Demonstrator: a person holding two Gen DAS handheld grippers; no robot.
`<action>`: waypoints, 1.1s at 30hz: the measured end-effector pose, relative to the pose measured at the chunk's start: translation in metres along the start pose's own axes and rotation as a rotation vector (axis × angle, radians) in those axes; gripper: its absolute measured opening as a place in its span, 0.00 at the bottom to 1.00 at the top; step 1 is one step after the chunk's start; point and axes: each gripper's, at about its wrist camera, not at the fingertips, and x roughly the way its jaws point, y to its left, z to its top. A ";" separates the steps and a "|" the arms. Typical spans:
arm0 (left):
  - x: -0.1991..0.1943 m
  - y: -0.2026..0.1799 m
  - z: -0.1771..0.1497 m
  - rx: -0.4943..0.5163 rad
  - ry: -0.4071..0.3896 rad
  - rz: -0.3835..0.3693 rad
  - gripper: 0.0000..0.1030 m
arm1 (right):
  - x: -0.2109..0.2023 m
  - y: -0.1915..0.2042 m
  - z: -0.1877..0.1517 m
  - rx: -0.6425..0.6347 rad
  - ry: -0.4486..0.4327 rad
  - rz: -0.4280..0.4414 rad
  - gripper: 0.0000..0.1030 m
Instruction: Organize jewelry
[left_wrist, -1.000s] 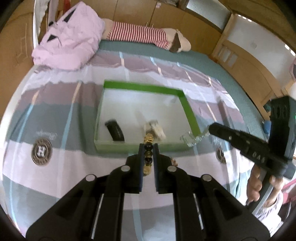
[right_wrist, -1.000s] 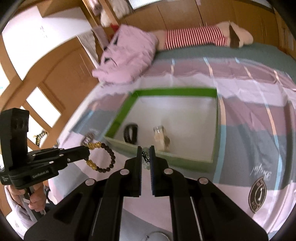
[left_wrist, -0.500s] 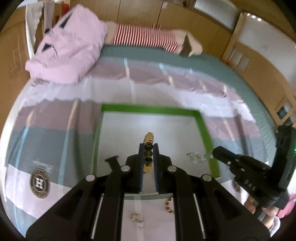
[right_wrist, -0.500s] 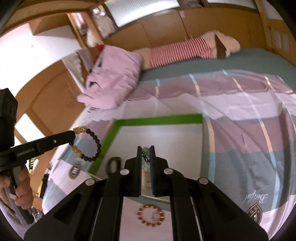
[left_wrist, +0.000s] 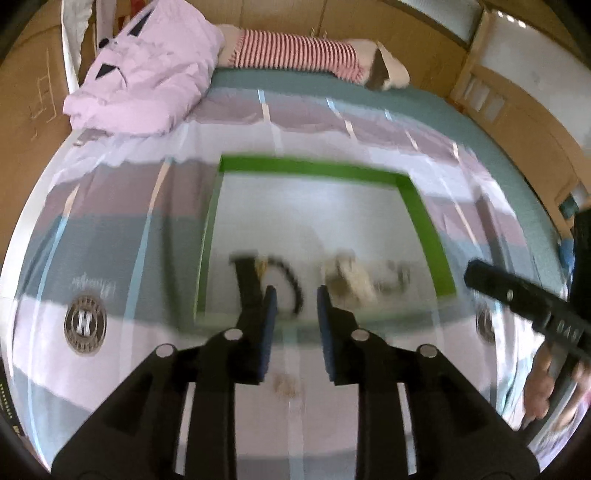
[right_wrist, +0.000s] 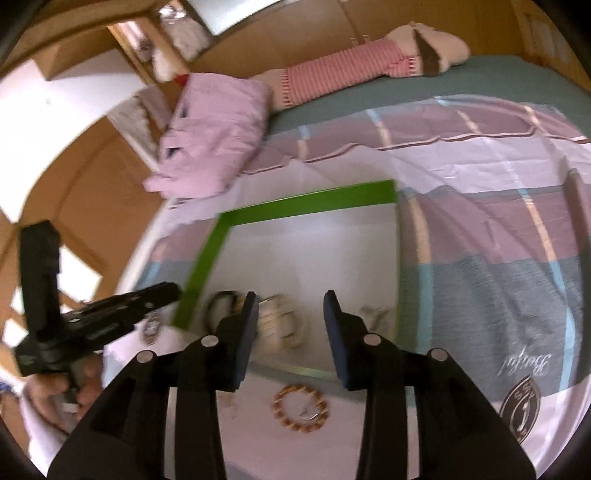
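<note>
Both grippers hang over the green-rimmed tray (left_wrist: 424, 218) on the bed, jaws just parted and gripping nothing. The right gripper (right_wrist: 290, 308) gapes wider than the left gripper (left_wrist: 294, 300), beyond which the dark beaded bracelet (left_wrist: 291, 280) lies in the tray.

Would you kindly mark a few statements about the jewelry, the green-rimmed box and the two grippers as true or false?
1. Both grippers hold a bracelet. False: the left gripper and right gripper stand open, nothing between their fingers, jaws having just opened.
2. A dark beaded bracelet lies inside the green-rimmed box. True.
3. An orange beaded bracelet lies on the bedspread outside the box. True.
4. The box has a red rim. False: it is green.
</note>
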 end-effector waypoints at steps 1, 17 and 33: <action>-0.001 0.000 -0.010 0.007 0.011 -0.005 0.22 | -0.004 0.003 -0.003 -0.009 0.008 0.018 0.36; 0.030 -0.011 -0.063 0.098 0.138 0.021 0.46 | 0.006 0.024 -0.158 -0.470 0.573 -0.141 0.36; 0.113 -0.063 -0.053 0.108 0.193 0.060 0.54 | 0.036 -0.033 -0.115 -0.230 0.435 -0.297 0.03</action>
